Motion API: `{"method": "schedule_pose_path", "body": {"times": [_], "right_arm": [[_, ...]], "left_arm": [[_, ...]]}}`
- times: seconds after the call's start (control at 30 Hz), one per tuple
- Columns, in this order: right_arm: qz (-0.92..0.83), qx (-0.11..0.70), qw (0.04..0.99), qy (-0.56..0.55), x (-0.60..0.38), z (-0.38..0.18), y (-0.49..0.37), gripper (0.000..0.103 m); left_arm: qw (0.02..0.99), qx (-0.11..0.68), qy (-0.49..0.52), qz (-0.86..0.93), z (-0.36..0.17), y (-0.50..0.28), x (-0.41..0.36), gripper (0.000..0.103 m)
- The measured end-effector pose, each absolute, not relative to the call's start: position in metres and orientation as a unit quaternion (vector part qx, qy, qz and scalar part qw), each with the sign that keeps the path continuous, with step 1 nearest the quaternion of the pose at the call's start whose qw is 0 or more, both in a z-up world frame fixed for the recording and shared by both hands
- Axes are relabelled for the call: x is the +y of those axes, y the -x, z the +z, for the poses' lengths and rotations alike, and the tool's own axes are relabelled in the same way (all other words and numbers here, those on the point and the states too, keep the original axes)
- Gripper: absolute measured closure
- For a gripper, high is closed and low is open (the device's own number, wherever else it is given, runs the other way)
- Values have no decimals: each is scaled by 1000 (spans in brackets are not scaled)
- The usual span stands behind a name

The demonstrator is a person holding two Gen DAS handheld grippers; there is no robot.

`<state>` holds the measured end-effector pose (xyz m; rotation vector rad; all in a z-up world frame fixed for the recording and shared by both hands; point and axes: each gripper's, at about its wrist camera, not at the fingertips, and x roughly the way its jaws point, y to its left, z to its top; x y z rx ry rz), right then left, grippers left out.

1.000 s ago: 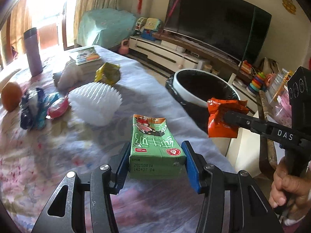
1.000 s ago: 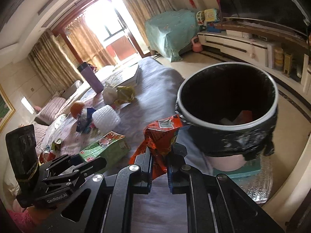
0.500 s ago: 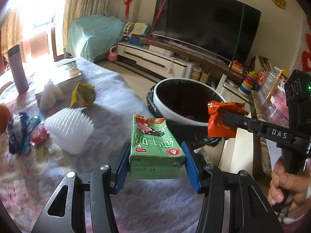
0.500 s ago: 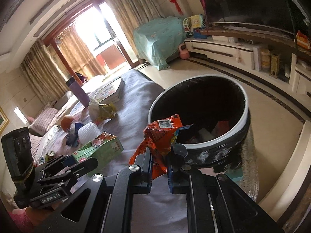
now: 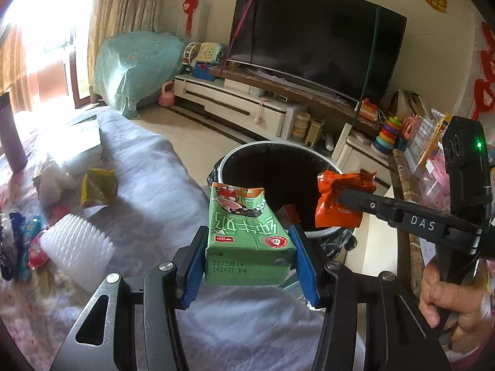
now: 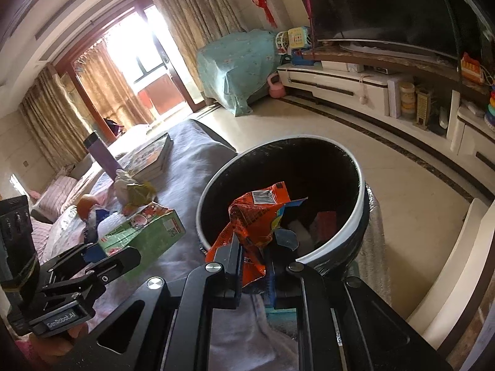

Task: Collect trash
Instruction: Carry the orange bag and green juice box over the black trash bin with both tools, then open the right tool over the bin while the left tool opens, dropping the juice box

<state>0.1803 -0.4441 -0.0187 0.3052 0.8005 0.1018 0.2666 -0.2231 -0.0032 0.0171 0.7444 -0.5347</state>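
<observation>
My left tongs (image 5: 247, 266) are squeezed onto a green milk carton (image 5: 246, 232); it sits in the lower middle of the left view, held up in front of the trash bin (image 5: 238, 154); my right tongs (image 6: 255, 266) are pinched onto an orange snack wrapper (image 6: 256, 216), in the middle of the right view, right over the bin's open mouth.

I think the carton is light and a bit stiff, but it could dent if I squeeze hard; holding its two flat sides near the bottom end looks right; the wrapper is thin, crinkly and slippery, so I grip it low on the bunched part.

On the carton's end I can read 20250814 and 143437 D4; big Chinese letters run along its top, and a small red round badge sits by them; the other tool says DAS in the left view and GenRobot.AI in the right view; the wrapper shows a barcode; its small words are too blurry.

More trash lies on the counter (image 5: 148, 185) at the left, like a yellow wrapper (image 5: 97, 187) and a white paper cup liner (image 5: 77, 247).
</observation>
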Motion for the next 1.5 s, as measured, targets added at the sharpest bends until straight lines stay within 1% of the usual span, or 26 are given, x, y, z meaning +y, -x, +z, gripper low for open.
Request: {"method": "schedule_pose_path", "body": {"times": [0.5,1.37,1.4,1.43,1.5], "right_arm": [[39,398,905,-146,-464,-23,-200,92],[24,432,890,-140,-481,-38,-237,91],[23,434,890,-140,-482,-39,-237,91],[23,435,889,-141,-483,-39,-238,86],[26,437,887,-150,-487,-41,-238,85]], "left_arm": [[897,358,-15,-258,-6,-299,-248,52],[885,381,-32,-267,-26,-347,-288,52],[884,381,-32,-268,-27,-349,-289,52],[883,383,-31,-270,-28,-350,-290,52],[880,390,-33,-270,-28,-351,-293,51]]}}
